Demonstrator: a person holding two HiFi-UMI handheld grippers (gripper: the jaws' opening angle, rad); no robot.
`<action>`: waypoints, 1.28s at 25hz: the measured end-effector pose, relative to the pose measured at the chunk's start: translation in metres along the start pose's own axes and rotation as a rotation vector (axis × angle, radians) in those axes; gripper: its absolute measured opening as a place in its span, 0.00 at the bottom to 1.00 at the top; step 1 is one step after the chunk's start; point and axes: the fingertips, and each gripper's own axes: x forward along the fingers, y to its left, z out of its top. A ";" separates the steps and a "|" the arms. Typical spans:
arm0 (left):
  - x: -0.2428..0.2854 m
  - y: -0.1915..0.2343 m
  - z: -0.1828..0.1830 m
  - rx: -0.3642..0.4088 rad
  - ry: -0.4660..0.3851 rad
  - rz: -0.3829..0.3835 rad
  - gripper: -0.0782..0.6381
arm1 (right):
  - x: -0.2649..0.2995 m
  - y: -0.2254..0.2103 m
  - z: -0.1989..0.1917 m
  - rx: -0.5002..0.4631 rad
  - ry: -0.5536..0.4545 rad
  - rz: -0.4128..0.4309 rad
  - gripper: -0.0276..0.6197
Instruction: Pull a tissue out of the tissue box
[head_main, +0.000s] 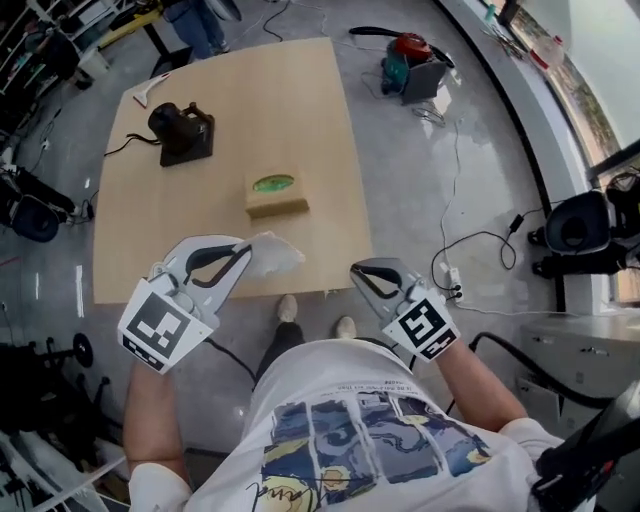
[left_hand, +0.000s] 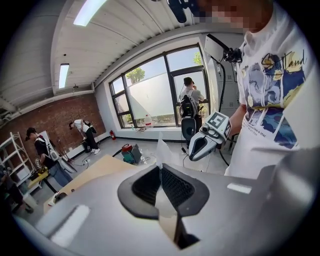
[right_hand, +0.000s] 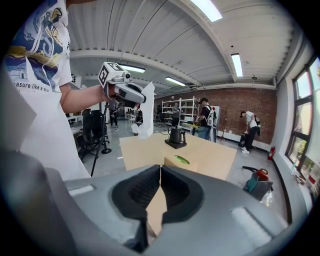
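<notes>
The tissue box, tan with a green oval opening, rests in the middle of the light wooden table. My left gripper is raised over the table's near edge and is shut on a white tissue, clear of the box. In the left gripper view the tissue sticks up out of the shut left gripper. My right gripper hangs beyond the table's near right corner, shut and empty. The right gripper view shows the right gripper shut, with the box ahead and the tissue in the left gripper.
A black kettle on a dark base stands at the table's far left, with a white object near that corner. A red and teal machine and cables lie on the floor to the right. Several people stand by the brick wall.
</notes>
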 end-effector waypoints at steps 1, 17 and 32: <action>-0.007 0.000 0.004 -0.020 0.008 0.009 0.12 | 0.003 0.002 0.002 0.000 -0.010 0.013 0.05; -0.020 -0.005 0.005 -0.033 0.010 0.004 0.12 | 0.003 0.018 0.010 -0.029 -0.009 0.003 0.05; -0.026 0.013 -0.011 -0.003 0.023 -0.036 0.12 | 0.031 0.022 0.021 -0.027 0.012 -0.002 0.05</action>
